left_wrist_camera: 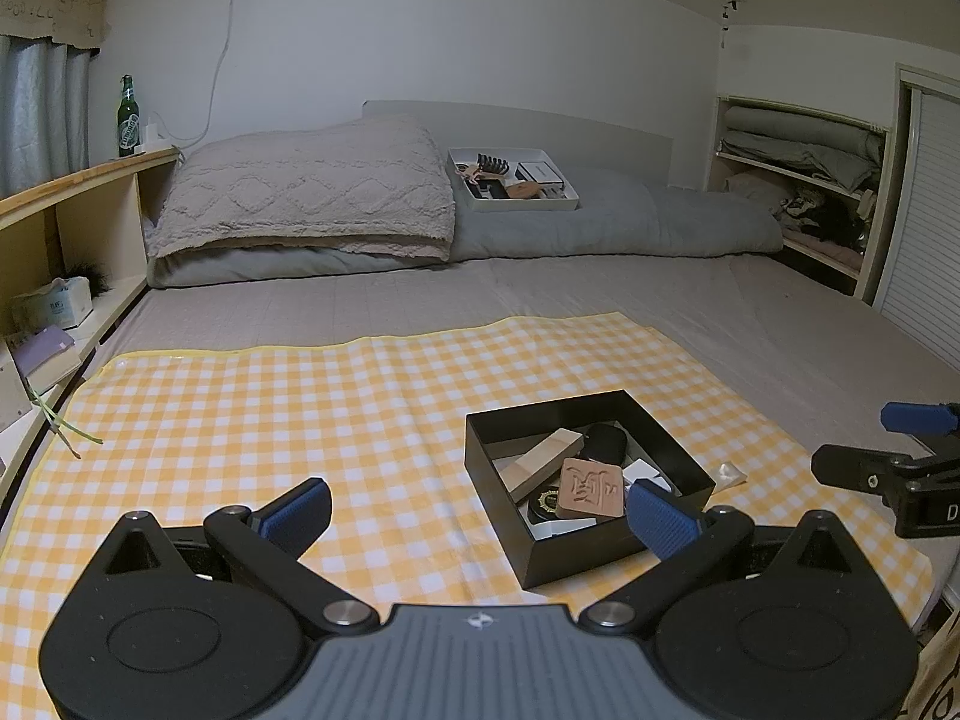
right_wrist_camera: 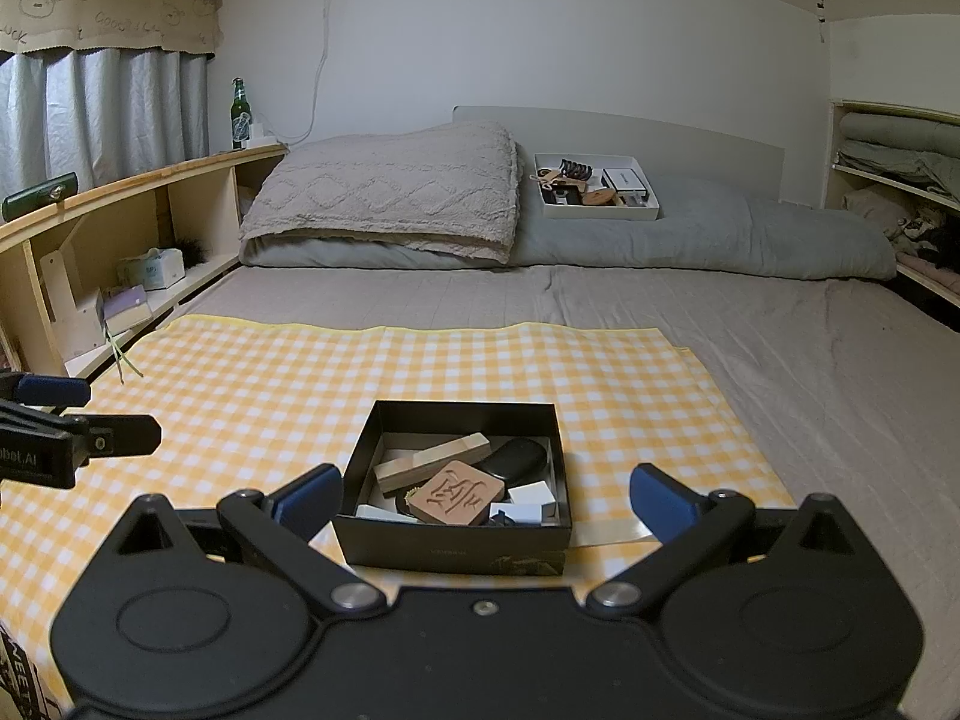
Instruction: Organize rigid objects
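A black open box (left_wrist_camera: 684,450) (right_wrist_camera: 384,432) sits on the yellow checked cloth (left_wrist_camera: 270,414) (right_wrist_camera: 270,384). Inside lie a wooden block (left_wrist_camera: 540,459) (right_wrist_camera: 435,459), a brown carved square tile (left_wrist_camera: 591,489) (right_wrist_camera: 459,493), a black oval case (left_wrist_camera: 603,444) (right_wrist_camera: 519,459) and small white pieces (right_wrist_camera: 531,495). My left gripper (left_wrist_camera: 480,510) is open just left of and in front of the box, its right finger overlapping the box's near corner. My right gripper (right_wrist_camera: 486,498) is open and straddles the box's near end, nothing held. Each gripper shows at the edge of the other's view.
A white tray (left_wrist_camera: 516,204) (right_wrist_camera: 600,211) with several small items rests on the grey duvet by the headboard. A beige blanket (left_wrist_camera: 312,198) lies beside it. A wooden shelf (right_wrist_camera: 120,204) with a green bottle (left_wrist_camera: 128,117) runs along the left. A small crumpled wrapper (left_wrist_camera: 729,474) lies right of the box.
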Demonstrator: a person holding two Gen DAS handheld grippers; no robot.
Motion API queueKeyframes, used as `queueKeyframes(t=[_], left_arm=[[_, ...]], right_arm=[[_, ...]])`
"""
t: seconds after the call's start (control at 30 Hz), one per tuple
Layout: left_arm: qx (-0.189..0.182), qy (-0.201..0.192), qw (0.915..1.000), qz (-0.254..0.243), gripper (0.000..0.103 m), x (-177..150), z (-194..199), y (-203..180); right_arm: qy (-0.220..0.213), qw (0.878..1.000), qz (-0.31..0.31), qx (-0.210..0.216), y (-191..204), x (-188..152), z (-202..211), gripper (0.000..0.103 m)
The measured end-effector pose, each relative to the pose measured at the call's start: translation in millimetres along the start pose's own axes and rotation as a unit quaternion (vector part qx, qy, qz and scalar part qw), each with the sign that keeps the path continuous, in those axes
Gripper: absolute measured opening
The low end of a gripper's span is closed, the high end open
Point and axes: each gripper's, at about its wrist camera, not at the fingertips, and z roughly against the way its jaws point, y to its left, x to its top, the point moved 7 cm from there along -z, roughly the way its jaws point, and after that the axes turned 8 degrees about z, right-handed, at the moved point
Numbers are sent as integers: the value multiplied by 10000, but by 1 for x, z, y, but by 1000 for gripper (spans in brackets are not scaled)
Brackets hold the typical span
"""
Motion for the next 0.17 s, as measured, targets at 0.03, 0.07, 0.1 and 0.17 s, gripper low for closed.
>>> queueKeyframes(t=[0.03,0.07,0.1,0.17], left_arm=[[-2,1,10000,1,103,0,0,0],[-1,2,10000,3,103,0,0,0],[2,2,10000,3,103,0,0,0],[6,0,10000,3,103,0,0,0]], right_arm=[[-1,10000,0,-1,0,0,0,103],[-1,10000,-2,0,0,0,0,103],[0,10000,-6,-1,0,0,0,103],[1,10000,-7,-4,0,0,0,103]])
